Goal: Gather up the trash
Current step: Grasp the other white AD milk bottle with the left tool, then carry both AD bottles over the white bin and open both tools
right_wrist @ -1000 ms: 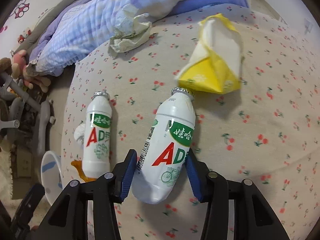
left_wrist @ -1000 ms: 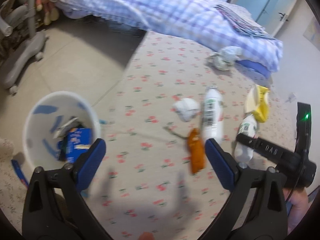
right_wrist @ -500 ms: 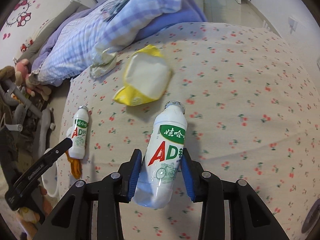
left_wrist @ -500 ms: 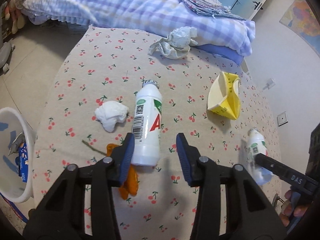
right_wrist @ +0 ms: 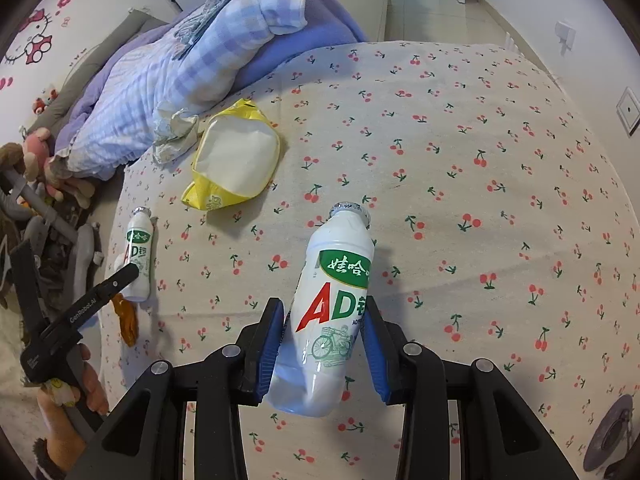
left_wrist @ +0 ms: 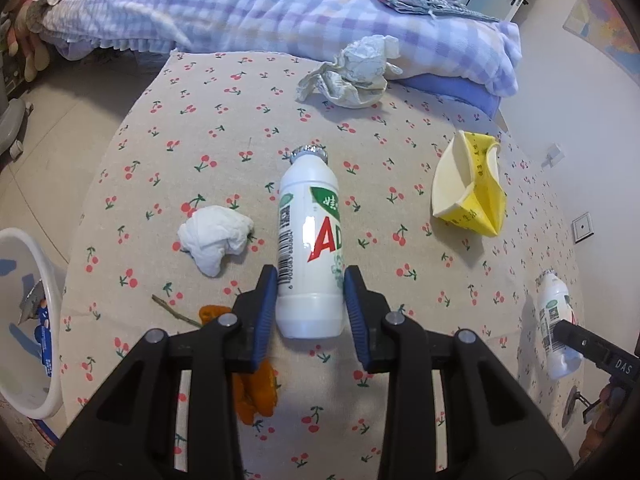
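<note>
Both white bottles have big letters "AD" on them, a red A and a green D, under a green patch with white Chinese writing. One bottle also has a little green bicycle drawn on it, and the other shows a black barcode down its side. The black arm of one hand-held gripper says "GenRobot.AI", and the other one says "DAS".

The left hand-held gripper [left_wrist: 310,308] has its blue pads on both sides of the bottom of a bottle [left_wrist: 310,248]. The jaws are closing, and the pads look like they touch the bottle. This bottle lies flat on the cherry bed sheet [left_wrist: 224,128], with its silver cap pointing away.

The right hand-held gripper [right_wrist: 324,344] squeezes the second bottle [right_wrist: 334,304] near its bottom. The jaws are only partly open, just as wide as the bottle. The bottle is dented where it is pinched. It looks lifted up off the sheet, with its cap tilted away.

More trash lies on the bed. A white tissue ball [left_wrist: 216,242] is just left of the lying bottle. An orange peel [left_wrist: 256,388] is under the left hand-held gripper, with a thin twig [left_wrist: 174,311] beside it. A yellow paper carton [left_wrist: 470,190] is to the right, torn open. Crumpled paper [left_wrist: 356,72] sits against a checked blanket [left_wrist: 248,4]. A white bin [left_wrist: 28,320] stands on the floor at the left, with some wrappers inside.
</note>
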The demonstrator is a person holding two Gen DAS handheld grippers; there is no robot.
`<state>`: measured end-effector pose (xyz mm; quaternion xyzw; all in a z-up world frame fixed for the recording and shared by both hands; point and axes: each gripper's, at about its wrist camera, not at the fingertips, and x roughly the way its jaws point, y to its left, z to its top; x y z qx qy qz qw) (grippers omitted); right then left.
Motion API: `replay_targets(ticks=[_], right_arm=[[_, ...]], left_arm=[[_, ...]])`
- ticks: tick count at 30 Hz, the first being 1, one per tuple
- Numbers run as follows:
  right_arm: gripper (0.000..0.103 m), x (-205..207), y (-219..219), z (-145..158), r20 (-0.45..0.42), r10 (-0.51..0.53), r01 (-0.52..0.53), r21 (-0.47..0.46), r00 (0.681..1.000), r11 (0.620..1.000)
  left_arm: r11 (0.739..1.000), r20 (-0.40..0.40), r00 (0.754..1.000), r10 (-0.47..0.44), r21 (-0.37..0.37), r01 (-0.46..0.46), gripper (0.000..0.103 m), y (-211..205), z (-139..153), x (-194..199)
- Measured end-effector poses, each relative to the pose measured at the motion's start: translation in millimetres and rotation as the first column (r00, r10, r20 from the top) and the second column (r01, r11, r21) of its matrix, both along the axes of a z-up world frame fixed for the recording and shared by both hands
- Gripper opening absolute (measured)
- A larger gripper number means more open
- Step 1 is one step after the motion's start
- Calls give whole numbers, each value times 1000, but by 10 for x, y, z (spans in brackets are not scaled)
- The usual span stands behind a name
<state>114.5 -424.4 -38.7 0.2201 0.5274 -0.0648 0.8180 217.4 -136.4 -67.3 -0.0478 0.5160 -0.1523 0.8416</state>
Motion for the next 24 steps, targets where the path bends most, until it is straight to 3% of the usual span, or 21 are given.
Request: replay_targets(ticks=[14, 24], right_arm=[[39, -4, 299, 274, 67, 46, -47, 14, 997, 999], [39, 160, 931, 397, 98, 141, -143, 4, 985, 990]], left_arm=[[998, 21, 999, -27, -52, 28, 36, 210, 328, -350], [998, 49, 997, 57, -36, -55, 36, 935, 545, -473]])
